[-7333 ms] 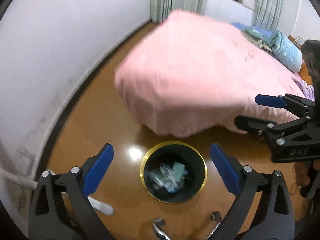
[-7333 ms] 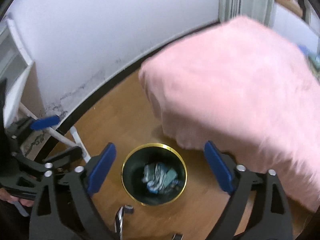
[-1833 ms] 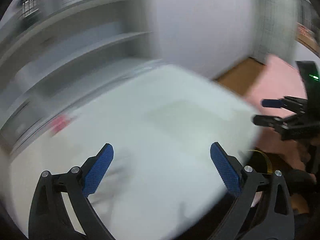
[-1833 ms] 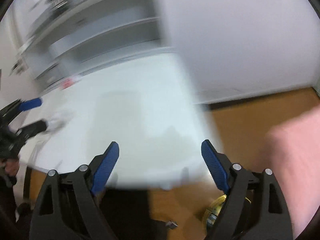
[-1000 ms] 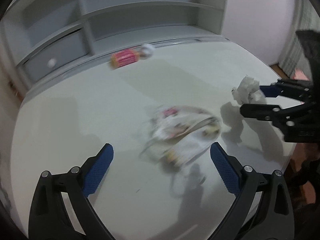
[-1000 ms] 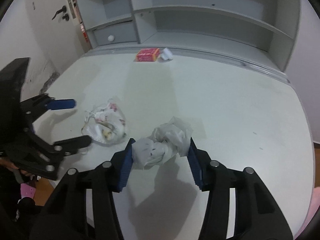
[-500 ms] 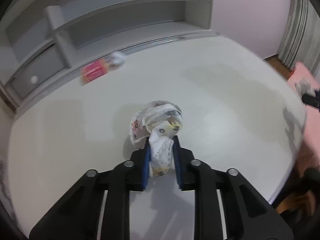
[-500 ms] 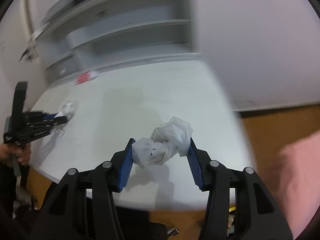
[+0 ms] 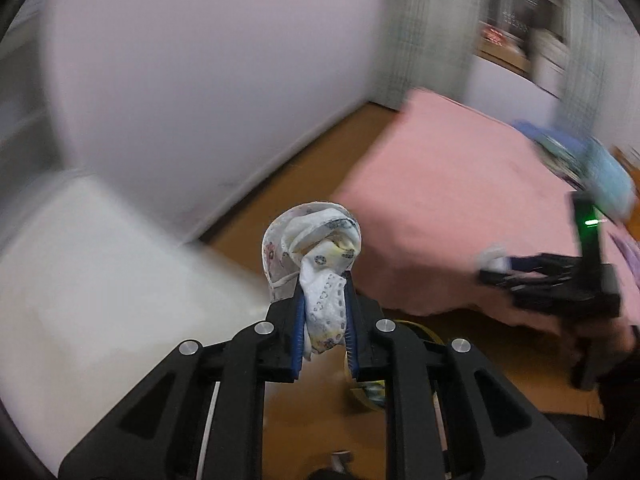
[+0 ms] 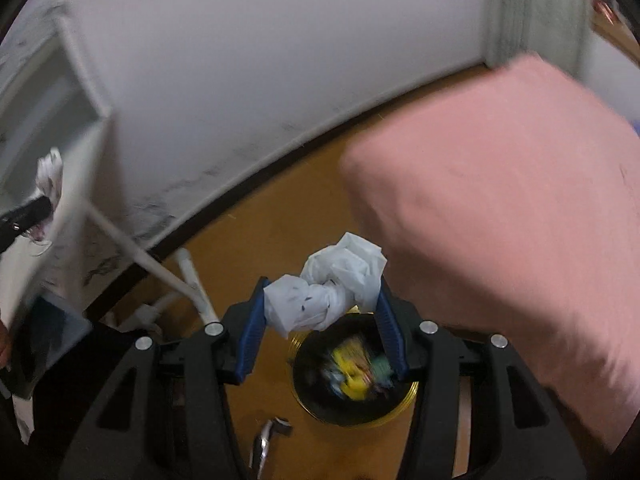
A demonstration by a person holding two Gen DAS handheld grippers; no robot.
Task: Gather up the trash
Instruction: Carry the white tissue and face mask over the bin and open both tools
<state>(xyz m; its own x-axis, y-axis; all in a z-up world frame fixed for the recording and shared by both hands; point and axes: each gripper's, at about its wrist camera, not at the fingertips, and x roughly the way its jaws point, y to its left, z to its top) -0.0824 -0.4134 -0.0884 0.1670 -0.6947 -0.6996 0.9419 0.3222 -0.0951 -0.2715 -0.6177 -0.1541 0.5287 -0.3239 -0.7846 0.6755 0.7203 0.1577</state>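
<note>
My left gripper point(image 9: 322, 320) is shut on a crumpled patterned wrapper point(image 9: 316, 256) and holds it in the air past the table edge. My right gripper point(image 10: 320, 320) is shut on a crumpled white paper wad point(image 10: 332, 286) and holds it just above the black, gold-rimmed trash bin point(image 10: 352, 408), which has colourful trash inside. The bin's rim also shows in the left wrist view point(image 9: 368, 396), mostly hidden behind my left gripper. The right gripper point(image 9: 496, 268) shows at the right of the left wrist view. The left gripper point(image 10: 36, 208) shows at the left edge of the right wrist view.
A white table point(image 9: 80, 272) stands at the left, its white legs point(image 10: 160, 272) reaching the wooden floor point(image 10: 280, 232). A bed with a pink cover point(image 10: 500, 200) lies to the right, close to the bin. A white wall point(image 10: 280, 60) runs behind.
Both grippers closed on trash on the table, lifted it and swung away to the right. The right gripper now hangs over the bin; the left has left the tabletop.
</note>
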